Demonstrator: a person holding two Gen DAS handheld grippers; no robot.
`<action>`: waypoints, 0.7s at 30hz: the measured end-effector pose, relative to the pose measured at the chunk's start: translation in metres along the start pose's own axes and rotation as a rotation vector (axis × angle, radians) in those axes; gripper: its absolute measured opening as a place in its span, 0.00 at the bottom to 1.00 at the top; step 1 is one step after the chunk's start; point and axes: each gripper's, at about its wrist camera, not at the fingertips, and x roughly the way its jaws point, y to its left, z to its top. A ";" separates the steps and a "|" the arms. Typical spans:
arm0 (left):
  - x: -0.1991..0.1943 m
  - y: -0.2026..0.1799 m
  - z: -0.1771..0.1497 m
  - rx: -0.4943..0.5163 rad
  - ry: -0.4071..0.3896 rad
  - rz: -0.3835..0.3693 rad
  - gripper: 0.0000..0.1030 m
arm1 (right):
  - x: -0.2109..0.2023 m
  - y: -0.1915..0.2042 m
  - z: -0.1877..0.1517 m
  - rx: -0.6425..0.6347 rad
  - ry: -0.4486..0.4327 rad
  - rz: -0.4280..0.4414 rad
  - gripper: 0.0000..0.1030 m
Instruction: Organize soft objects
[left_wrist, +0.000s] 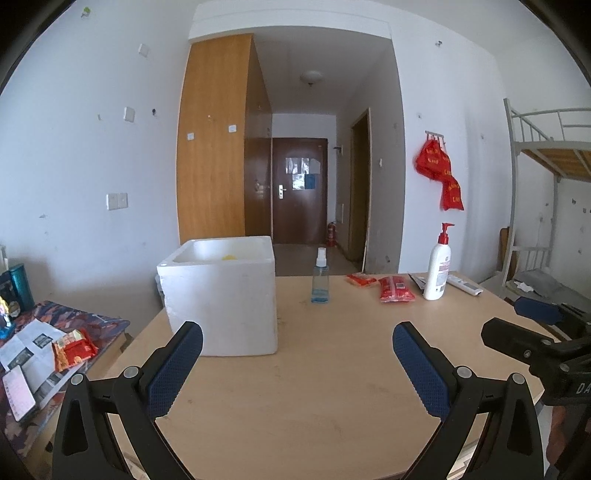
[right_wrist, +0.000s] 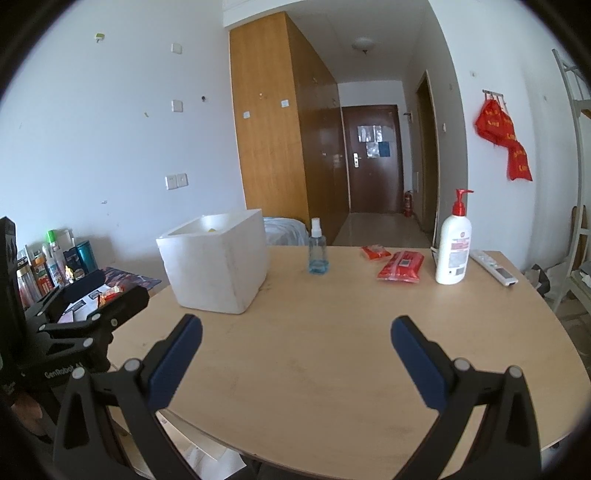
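White walls and a hallway with a dark door lie behind the pale wooden counter (left_wrist: 332, 387). On its far left stands a white foam box (left_wrist: 221, 295), open on top, with something yellow just showing inside. Right of it is a small clear spray bottle (left_wrist: 319, 280), then two soft red packets: a small red packet (left_wrist: 361, 280) near the far edge and a larger red packet (left_wrist: 396, 290) just in front of it. A white pump bottle (left_wrist: 438, 269) stands close beside the larger packet, and a white remote (left_wrist: 464, 284) lies behind that. The counter between the packets and both tools is bare.

The left hand-held gripper (left_wrist: 297, 363) hovers over the near edge with its jaws wide apart, holding nothing. The right hand-held gripper (right_wrist: 296, 356) hovers likewise, jaws spread and empty. A patterned side table (left_wrist: 55, 332) at far left carries papers and another red wrapper (left_wrist: 74, 349).
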 end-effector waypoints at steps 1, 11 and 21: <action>0.000 0.000 0.000 -0.001 0.000 0.000 1.00 | 0.000 0.000 0.000 -0.001 0.000 -0.001 1.00; -0.002 0.000 -0.001 -0.004 0.005 -0.008 1.00 | -0.002 -0.001 0.000 0.003 -0.004 -0.005 1.00; -0.003 0.000 0.000 0.000 0.002 -0.013 1.00 | -0.003 -0.001 0.000 0.002 -0.005 -0.006 1.00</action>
